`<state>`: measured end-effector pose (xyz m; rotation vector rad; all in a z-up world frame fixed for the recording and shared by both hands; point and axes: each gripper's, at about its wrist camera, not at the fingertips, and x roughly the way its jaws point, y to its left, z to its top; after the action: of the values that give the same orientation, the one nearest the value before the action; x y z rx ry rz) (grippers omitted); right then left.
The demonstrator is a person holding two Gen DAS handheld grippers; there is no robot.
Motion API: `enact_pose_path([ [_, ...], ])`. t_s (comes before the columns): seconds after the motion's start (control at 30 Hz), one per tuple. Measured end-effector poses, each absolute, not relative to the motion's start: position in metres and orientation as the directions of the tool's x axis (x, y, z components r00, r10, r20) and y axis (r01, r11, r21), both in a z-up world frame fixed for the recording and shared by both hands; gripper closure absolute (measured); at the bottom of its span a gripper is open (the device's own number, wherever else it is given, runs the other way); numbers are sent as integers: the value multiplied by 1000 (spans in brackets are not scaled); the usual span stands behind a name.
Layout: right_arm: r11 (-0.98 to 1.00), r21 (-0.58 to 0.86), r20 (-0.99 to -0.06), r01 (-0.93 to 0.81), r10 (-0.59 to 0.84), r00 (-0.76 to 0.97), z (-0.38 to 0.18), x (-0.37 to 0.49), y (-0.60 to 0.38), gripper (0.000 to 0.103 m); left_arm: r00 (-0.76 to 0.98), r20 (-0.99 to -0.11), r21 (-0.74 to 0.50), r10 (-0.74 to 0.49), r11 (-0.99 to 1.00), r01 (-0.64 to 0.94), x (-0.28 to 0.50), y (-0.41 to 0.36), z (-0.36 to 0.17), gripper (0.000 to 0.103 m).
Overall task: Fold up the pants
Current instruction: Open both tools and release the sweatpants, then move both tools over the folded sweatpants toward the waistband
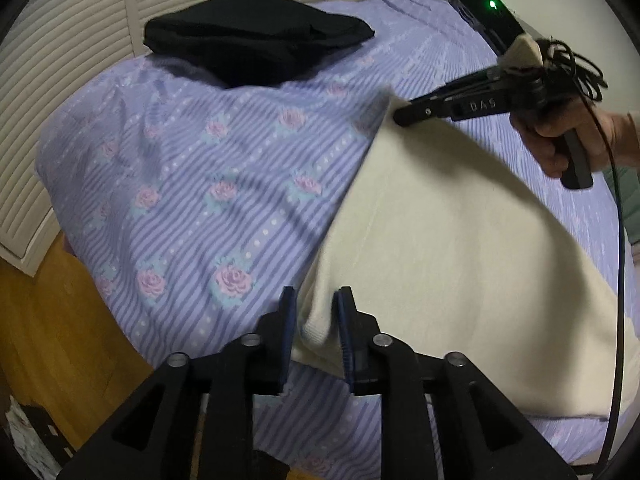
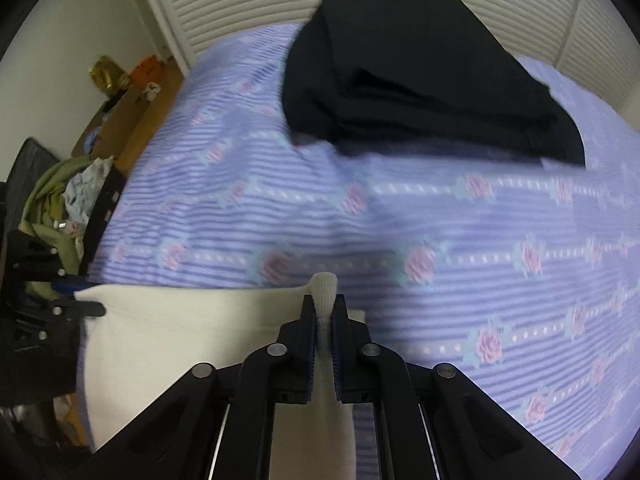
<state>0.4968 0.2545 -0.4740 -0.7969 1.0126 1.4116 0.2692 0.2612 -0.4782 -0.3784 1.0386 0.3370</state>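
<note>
Both jaws pinching the cream pants (image 1: 440, 240), one corner each, mid-fold I'd say.

My left gripper (image 1: 316, 320) and right gripper (image 2: 324, 312) each clamp an edge, cloth stretched between them over the bedspread (image 1: 200, 184). Judging by that, the fold isn't laid down yet. Folded black garment (image 2: 420, 80) sits well ahead of my jaws; laundry pile (image 2: 68, 196) off left, nothing blocking.

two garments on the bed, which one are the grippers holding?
The cream pants: both grippers, left and right, pinch its edge. The black garment lies untouched farther back.
</note>
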Motion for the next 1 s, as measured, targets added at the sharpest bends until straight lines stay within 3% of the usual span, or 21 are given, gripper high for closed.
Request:
enact_pose_path([
  [0.07,51,112,-907,-992,414,-81,-470,496,254,86,470,-875,-125,117,883,-452,266,262,-472,59],
  [0.13,47,78,-901,-996,432,-50,-463,492,255,83,475,-869,-106,142,883,-458,260,264,-465,51],
  [0.23,61,38,-884,-997,467,-5,-445,486,256,78,488,-861,-98,142,896,-434,254,266,-454,51],
  [0.33,96,6,-854,-995,519,45,-418,481,251,60,521,-839,-68,156,921,-384,254,270,-436,51],
  [0.4,133,-17,-832,-991,548,88,-397,476,242,57,542,-825,-39,162,939,-341,256,270,-423,50],
  [0.6,456,-41,-769,-889,553,320,-336,456,168,48,609,-790,-43,66,986,-163,281,271,-380,46],
  [0.8,748,-70,-778,-660,373,505,-322,404,70,44,629,-771,-12,-105,989,150,320,234,-354,44],
  [1.0,981,-51,-795,-189,75,602,-320,352,-69,44,590,-754,1,-289,898,440,362,155,-345,44],
])
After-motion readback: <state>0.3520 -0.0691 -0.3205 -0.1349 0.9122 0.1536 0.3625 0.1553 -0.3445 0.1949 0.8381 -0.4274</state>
